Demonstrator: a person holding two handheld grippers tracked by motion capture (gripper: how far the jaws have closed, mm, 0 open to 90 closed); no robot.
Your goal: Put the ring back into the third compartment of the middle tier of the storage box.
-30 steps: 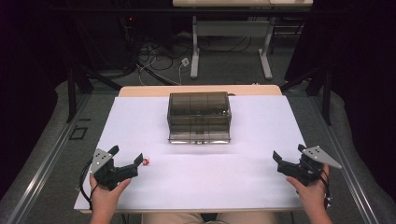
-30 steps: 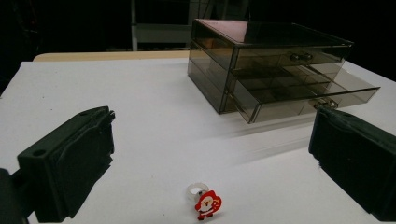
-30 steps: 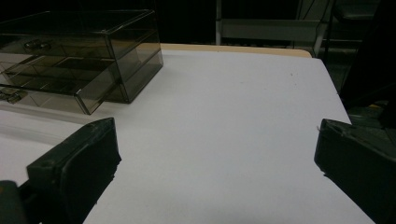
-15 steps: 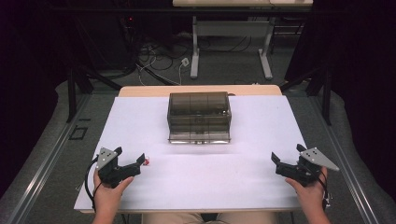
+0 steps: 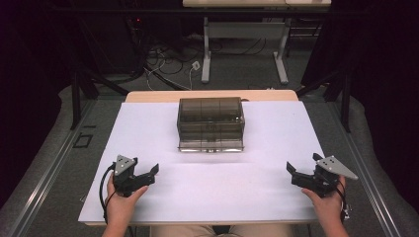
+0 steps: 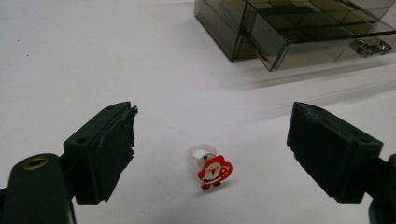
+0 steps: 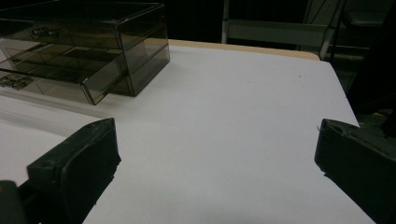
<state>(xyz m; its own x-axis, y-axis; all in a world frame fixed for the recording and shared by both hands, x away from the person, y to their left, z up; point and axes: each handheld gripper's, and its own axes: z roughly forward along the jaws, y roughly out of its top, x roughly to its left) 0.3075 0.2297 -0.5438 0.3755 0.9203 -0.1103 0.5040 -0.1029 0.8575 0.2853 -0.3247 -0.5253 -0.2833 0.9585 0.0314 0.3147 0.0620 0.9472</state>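
A: Where is the small clear plastic ring with a red Santa figure [image 6: 211, 169]?

B: It lies on the white table cover [image 5: 207, 187], between the jaws of the left gripper [image 6: 210, 154]. They have just been closing but touch nothing.

A: And the right gripper [image 7: 217, 172]?

B: Its jaws are spread wide, nothing between them.

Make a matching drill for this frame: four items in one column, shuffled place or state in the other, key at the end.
Items:
1. left tongs
2. right tongs
3. Santa ring
4. smoky drawer box

States:
A. lower drawer pulled partly out
B. open over bare white sheet, nothing between the jaws
C. lying on the sheet, touched by nothing
D. jaws have just been closing, either side of a small toy, pads not yet on it

Pairs: 1-D, 2-B, 3-C, 4-A
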